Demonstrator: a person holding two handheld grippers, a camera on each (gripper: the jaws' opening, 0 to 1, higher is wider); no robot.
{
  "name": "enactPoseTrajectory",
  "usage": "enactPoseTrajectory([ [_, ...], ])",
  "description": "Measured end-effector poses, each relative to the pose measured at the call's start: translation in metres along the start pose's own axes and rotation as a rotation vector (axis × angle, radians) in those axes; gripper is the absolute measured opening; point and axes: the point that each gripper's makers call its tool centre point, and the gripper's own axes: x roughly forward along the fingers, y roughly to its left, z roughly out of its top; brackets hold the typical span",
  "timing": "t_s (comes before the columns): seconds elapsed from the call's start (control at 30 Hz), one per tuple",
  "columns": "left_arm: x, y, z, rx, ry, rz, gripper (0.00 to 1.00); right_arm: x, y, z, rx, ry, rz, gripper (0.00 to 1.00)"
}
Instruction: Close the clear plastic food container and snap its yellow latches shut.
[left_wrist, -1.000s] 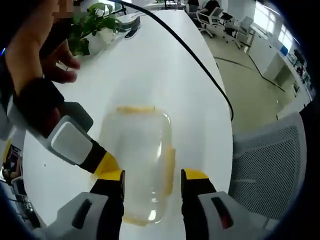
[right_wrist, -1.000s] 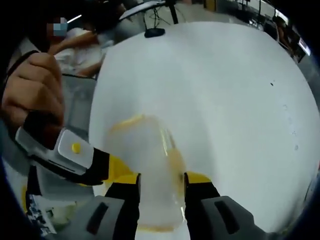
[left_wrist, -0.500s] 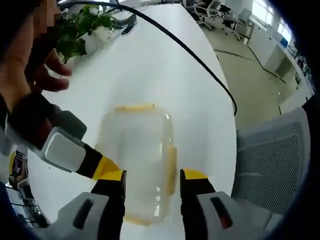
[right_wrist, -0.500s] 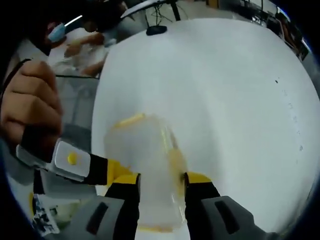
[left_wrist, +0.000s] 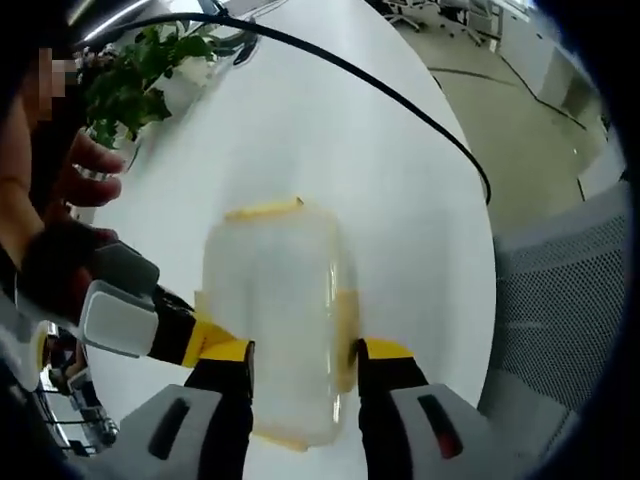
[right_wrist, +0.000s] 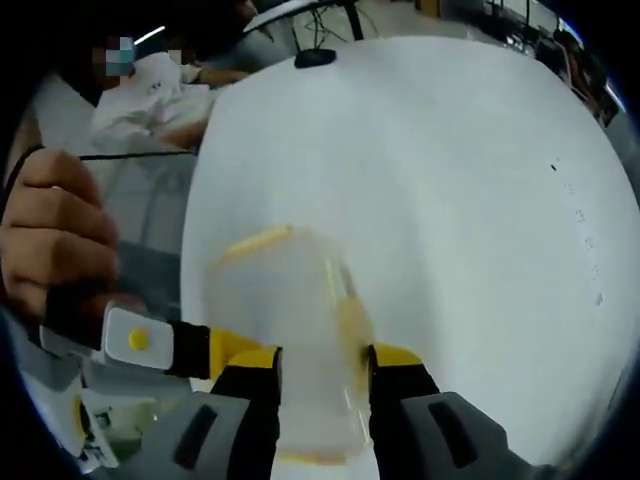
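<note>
Since the earlier pictures the container (left_wrist: 272, 320) has come a little nearer to the left gripper (left_wrist: 298, 358), so its body now sits deeper between the two jaws; the other gripper beside it has slid lower along its side. In the right gripper view the picture is almost the same as before.

The clear container lies on the white table (left_wrist: 330, 150), lid on top. A yellow latch (left_wrist: 262, 209) shows at the end of the container farthest from the left gripper, and another one (left_wrist: 344, 325) on its long side, just beside the jaw there. The left gripper's jaws stand apart at both sides of the container; whether they press its walls I cannot tell. The right gripper (right_wrist: 322, 365) is the same: jaws spread about as wide as the container (right_wrist: 290, 330), with a side latch (right_wrist: 350, 320) next to one jaw, and contact is not clear.

I judge that the step is pressing a side latch down. To do it well, one gripper should hold the container steady against the table while the other pushes the latch flat toward the wall until it clicks. Push straight, otherwise the light container may slide away.
</note>
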Motion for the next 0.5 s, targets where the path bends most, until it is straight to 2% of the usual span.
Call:
enactPoseTrajectory([
  [0.1, 0.0012, 0.0002, 0.0003, -0.025, -0.005, -0.014, 0.40, 0.0004, 0.0006, 0.0002, -0.006, -0.002, 0.000, 0.32],
  [0.5, 0.0020, -0.0016, -0.0012, -0.027, 0.009, -0.019, 0.38, 0.0012, -0.0039, 0.0005, 0.039, 0.008, 0.016, 0.28],
])
